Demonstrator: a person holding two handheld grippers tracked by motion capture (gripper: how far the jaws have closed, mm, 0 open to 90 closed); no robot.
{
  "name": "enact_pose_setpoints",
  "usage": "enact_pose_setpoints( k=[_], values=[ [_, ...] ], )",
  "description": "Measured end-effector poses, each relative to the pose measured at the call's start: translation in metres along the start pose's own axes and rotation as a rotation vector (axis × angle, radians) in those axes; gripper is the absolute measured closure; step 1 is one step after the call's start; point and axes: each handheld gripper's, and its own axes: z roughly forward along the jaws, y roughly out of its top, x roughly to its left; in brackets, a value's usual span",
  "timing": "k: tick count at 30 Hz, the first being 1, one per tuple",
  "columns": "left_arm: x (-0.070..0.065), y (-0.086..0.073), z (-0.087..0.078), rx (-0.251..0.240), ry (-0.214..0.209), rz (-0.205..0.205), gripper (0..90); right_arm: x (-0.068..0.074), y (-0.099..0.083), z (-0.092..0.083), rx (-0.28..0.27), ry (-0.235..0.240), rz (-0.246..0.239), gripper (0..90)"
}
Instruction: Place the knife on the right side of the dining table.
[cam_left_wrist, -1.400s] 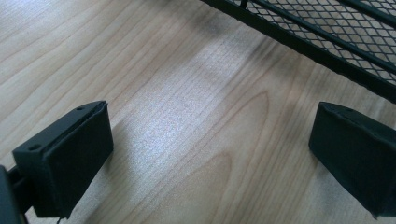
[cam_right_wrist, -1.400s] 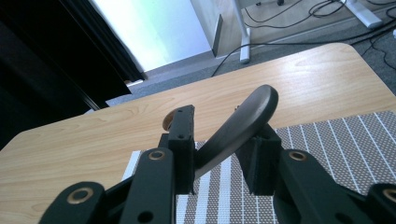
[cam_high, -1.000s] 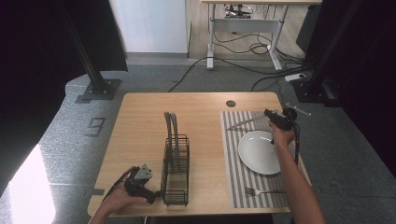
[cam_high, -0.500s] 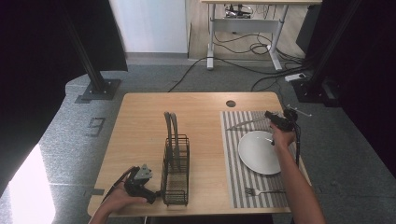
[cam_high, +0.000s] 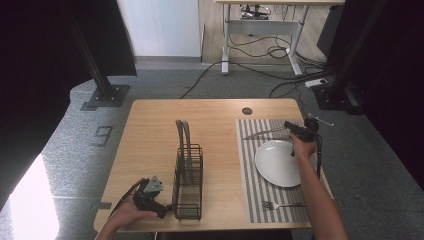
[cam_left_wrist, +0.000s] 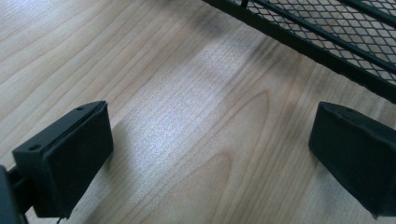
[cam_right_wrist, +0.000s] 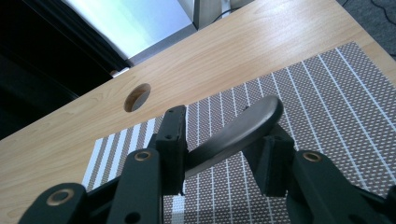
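My right gripper (cam_high: 290, 128) hovers over the far part of the striped placemat (cam_high: 248, 165), shut on the handle of a grey metal knife (cam_high: 264, 133) whose blade points left. In the right gripper view the knife's rounded handle end (cam_right_wrist: 252, 122) sticks out between the two jaws of that gripper (cam_right_wrist: 224, 135). A white plate (cam_high: 277, 162) lies on the mat just near of it. My left gripper (cam_high: 164, 212) rests low at the table's near edge, open, with bare wood between its fingers (cam_left_wrist: 70, 154). It sits beside the black wire rack (cam_high: 187, 175).
The rack's mesh base (cam_left_wrist: 327, 32) runs close past the left gripper's jaws. Two thin grey pieces (cam_high: 182, 135) stand in the rack's far end. A fork (cam_high: 282, 205) lies at the mat's near edge. A round hole (cam_high: 247, 111) marks the tabletop beyond the mat.
The right gripper, with the knife in it, has shifted slightly nearer the plate. The left gripper has stayed in place.
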Motion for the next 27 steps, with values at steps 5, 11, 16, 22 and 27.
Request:
enact_pose_setpoints(
  k=[5, 11, 16, 22, 27],
  values=[
    [0.000, 0.000, 0.000, 0.000, 0.000, 0.000, 0.0, -0.005, -0.001, 0.004, 0.012, -0.005, 0.017, 59.3],
    [0.000, 0.000, 0.000, 0.000, 0.000, 0.000, 0.0, -0.008, -0.003, 0.006, 0.023, -0.019, 0.021, 57.7],
    [0.000, 0.000, 0.000, 0.000, 0.000, 0.000, 0.0, -0.010, -0.003, 0.007, 0.032, -0.029, 0.031, 57.1],
    [0.000, 0.000, 0.000, 0.000, 0.000, 0.000, 0.0, -0.012, -0.004, 0.009, 0.042, -0.032, 0.046, 56.5],
    [0.000, 0.000, 0.000, 0.000, 0.000, 0.000, 0.0, -0.015, -0.005, 0.010, 0.057, -0.042, 0.051, 55.3]
  ],
)
